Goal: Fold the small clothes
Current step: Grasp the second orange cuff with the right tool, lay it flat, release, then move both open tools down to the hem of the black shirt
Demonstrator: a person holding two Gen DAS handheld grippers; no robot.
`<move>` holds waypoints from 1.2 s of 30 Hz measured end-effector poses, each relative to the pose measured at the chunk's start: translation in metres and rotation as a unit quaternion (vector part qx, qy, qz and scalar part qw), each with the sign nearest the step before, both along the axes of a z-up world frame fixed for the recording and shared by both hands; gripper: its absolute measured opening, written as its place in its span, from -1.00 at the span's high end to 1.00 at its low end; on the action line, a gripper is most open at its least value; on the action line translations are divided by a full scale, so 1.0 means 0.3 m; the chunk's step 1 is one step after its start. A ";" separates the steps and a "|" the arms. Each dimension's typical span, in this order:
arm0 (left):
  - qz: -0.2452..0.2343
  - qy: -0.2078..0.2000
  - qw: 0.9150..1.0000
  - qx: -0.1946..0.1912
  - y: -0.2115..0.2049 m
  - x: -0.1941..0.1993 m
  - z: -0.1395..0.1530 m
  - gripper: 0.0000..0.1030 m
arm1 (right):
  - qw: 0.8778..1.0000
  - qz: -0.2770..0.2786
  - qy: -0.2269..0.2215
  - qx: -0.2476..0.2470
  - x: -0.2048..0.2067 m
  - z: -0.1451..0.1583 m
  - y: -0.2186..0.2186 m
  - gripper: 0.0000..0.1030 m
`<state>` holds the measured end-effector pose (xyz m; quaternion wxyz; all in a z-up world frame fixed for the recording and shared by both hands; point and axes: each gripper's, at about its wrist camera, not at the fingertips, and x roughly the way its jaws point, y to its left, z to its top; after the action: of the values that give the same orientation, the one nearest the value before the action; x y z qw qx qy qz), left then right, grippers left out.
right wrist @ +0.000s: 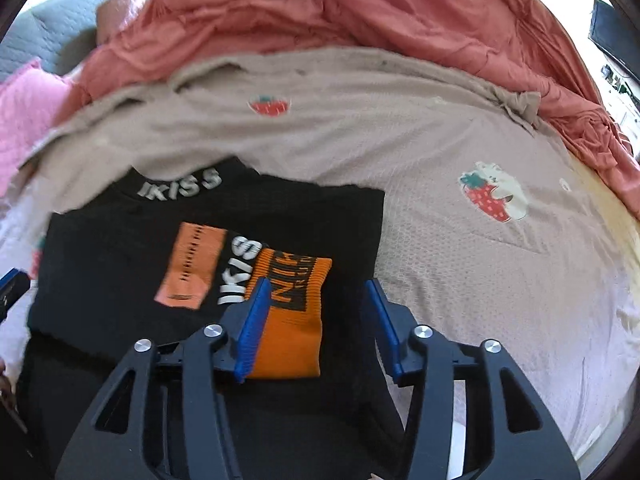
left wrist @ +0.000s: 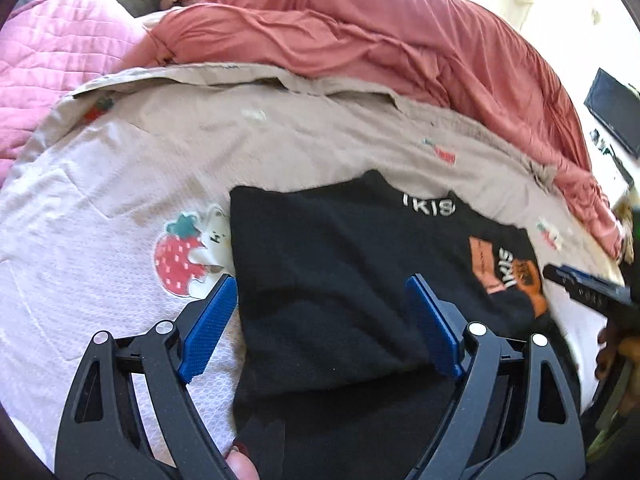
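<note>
A small black sweater [left wrist: 332, 264] with "IKISS" lettering and orange patches lies partly folded on a pale strawberry-print sheet [left wrist: 100, 240]. It also shows in the right wrist view [right wrist: 120, 256], with an orange cuff [right wrist: 296, 320] folded over its front. My left gripper [left wrist: 322, 292] is open, its blue pads either side of the sweater's left half, just above the cloth. My right gripper [right wrist: 316, 300] is open over the orange cuff and the sweater's right edge. The right gripper's tip [left wrist: 584, 284] shows at the right edge of the left wrist view.
A rumpled coral-red duvet [left wrist: 380, 40] is heaped along the back of the bed. A pink quilted blanket [left wrist: 52, 68] lies at the far left. A dark screen [left wrist: 616, 112] stands off the bed at the right. The strawberry-print sheet [right wrist: 480, 260] stretches right of the sweater.
</note>
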<state>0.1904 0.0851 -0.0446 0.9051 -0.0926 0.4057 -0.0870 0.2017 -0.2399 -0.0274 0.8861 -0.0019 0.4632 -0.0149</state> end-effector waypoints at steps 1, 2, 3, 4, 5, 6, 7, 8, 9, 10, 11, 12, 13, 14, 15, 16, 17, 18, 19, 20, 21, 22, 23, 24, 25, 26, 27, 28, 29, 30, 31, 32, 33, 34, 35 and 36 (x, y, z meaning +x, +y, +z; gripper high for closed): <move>-0.002 0.006 1.000 -0.002 -0.006 -0.004 -0.001 -0.53 | 1.000 0.005 -0.003 0.004 -0.014 0.008 0.005 0.07; -0.005 0.012 1.000 0.002 -0.015 -0.007 -0.007 -0.53 | 1.000 0.011 -0.006 0.008 -0.027 0.012 0.012 0.07; -0.009 0.017 1.000 0.014 -0.032 -0.011 -0.016 -0.53 | 1.000 0.017 -0.007 0.012 -0.041 0.013 0.023 0.07; -0.012 0.020 0.999 0.029 -0.047 -0.015 -0.022 -0.53 | 1.000 0.023 -0.006 0.014 -0.049 0.012 0.035 0.07; -0.015 0.021 0.998 0.048 -0.065 -0.022 -0.027 -0.53 | 0.999 0.029 -0.004 0.015 -0.053 0.009 0.046 0.07; -0.020 0.020 0.998 0.058 -0.075 -0.028 -0.029 -0.53 | 0.999 0.038 -0.002 0.016 -0.062 0.003 0.067 0.07; -0.027 0.017 0.997 0.065 -0.090 -0.037 -0.030 -0.53 | 0.999 0.043 -0.001 0.015 -0.069 -0.001 0.085 0.07; -0.032 0.017 0.997 0.066 -0.100 -0.043 -0.032 -0.53 | 0.999 0.051 0.000 0.015 -0.074 -0.006 0.102 0.07; -0.037 0.018 0.997 0.064 -0.109 -0.047 -0.033 -0.53 | 0.998 0.060 0.001 0.011 -0.077 -0.012 0.125 0.07; -0.044 0.017 0.997 0.064 -0.119 -0.051 -0.034 -0.53 | 0.998 0.067 0.002 0.008 -0.078 -0.020 0.143 0.07; -0.047 0.016 0.997 0.067 -0.125 -0.056 -0.037 -0.53 | 0.997 0.075 0.004 0.002 -0.076 -0.030 0.163 0.07; -0.052 0.019 0.996 0.072 -0.135 -0.058 -0.045 -0.53 | 0.997 0.078 0.005 0.000 -0.074 -0.041 0.171 0.07; -0.055 0.021 0.995 0.077 -0.140 -0.057 -0.053 -0.53 | 0.997 0.079 0.011 -0.002 -0.068 -0.058 0.175 0.07; -0.056 0.024 0.994 0.086 -0.148 -0.053 -0.063 -0.53 | 0.997 0.077 0.018 -0.002 -0.060 -0.074 0.172 0.07; -0.058 0.029 0.993 0.094 -0.154 -0.049 -0.074 -0.53 | 0.997 0.069 0.032 -0.005 -0.051 -0.100 0.165 0.07; -0.062 0.042 0.992 0.104 -0.161 -0.042 -0.095 -0.53 | 0.997 0.058 0.047 -0.008 -0.042 -0.125 0.153 0.07; -0.062 0.053 0.990 0.111 -0.163 -0.036 -0.111 -0.53 | 0.997 0.049 0.056 0.002 -0.036 -0.142 0.137 0.09; -0.062 0.061 0.990 0.113 -0.163 -0.032 -0.124 -0.53 | 0.997 0.039 0.055 0.024 -0.035 -0.148 0.117 0.09; -0.062 0.064 0.990 0.110 -0.161 -0.029 -0.132 -0.53 | 0.997 0.033 0.054 0.033 -0.034 -0.147 0.110 0.09; -0.061 0.065 0.990 0.106 -0.158 -0.026 -0.131 -0.53 | 0.997 0.034 0.055 0.031 -0.034 -0.145 0.111 0.09; -0.059 0.066 0.991 0.100 -0.155 -0.025 -0.127 -0.53 | 0.998 0.039 0.055 0.021 -0.034 -0.142 0.122 0.09; -0.057 0.066 0.992 0.090 -0.147 -0.024 -0.121 -0.53 | 0.998 0.041 0.055 0.016 -0.036 -0.139 0.128 0.09; -0.055 0.066 0.993 0.084 -0.142 -0.023 -0.117 -0.53 | 0.997 0.042 0.055 0.015 -0.037 -0.135 0.128 0.08; -0.053 0.067 0.994 0.073 -0.132 -0.022 -0.110 -0.53 | 0.997 0.041 0.055 0.019 -0.040 -0.129 0.125 0.06; -0.052 0.068 0.994 0.067 -0.128 -0.023 -0.105 -0.53 | 0.998 0.037 0.054 0.025 -0.044 -0.122 0.116 0.06; -0.051 0.068 0.995 0.060 -0.123 -0.024 -0.097 -0.53 | 0.997 0.031 0.053 0.036 -0.052 -0.113 0.106 0.06; -0.050 0.067 0.995 0.056 -0.122 -0.027 -0.092 -0.53 | 0.997 0.026 0.051 0.043 -0.059 -0.108 0.095 0.06; -0.050 0.064 0.995 0.052 -0.120 -0.030 -0.081 -0.53 | 0.997 0.023 0.049 0.049 -0.067 -0.103 0.087 0.06; -0.051 0.061 0.996 0.050 -0.119 -0.033 -0.072 -0.53 | 0.997 0.021 0.048 0.053 -0.075 -0.097 0.083 0.06; -0.052 0.058 0.996 0.049 -0.120 -0.036 -0.062 -0.53 | 0.997 0.020 0.046 0.055 -0.085 -0.090 0.079 0.05; -0.052 0.055 0.996 0.049 -0.122 -0.041 -0.056 -0.53 | 0.997 0.019 0.044 0.057 -0.094 -0.083 0.075 0.05; -0.053 0.053 0.996 0.050 -0.124 -0.045 -0.049 -0.54 | 0.997 0.018 0.041 0.060 -0.104 -0.074 0.070 0.03; -0.054 0.051 0.996 0.050 -0.125 -0.049 -0.041 -0.54 | 0.997 0.015 0.038 0.062 -0.111 -0.067 0.068 -0.14; -0.054 0.050 0.996 0.051 -0.124 -0.053 -0.038 -0.55 | 0.997 0.013 0.035 0.066 -0.118 -0.058 0.065 -0.29; -0.054 0.050 0.996 0.052 -0.123 -0.055 -0.035 -0.56 | 0.997 0.012 0.032 0.073 -0.126 -0.047 0.061 -0.34; -0.054 0.050 0.996 0.051 -0.121 -0.055 -0.034 -0.57 | 0.997 0.012 0.029 0.077 -0.132 -0.040 0.059 -0.36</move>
<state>0.1740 0.0487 -0.0548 0.8813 -0.0284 0.4587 -0.1099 0.1621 -0.2223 -0.0395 0.8699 0.0604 0.4886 0.0310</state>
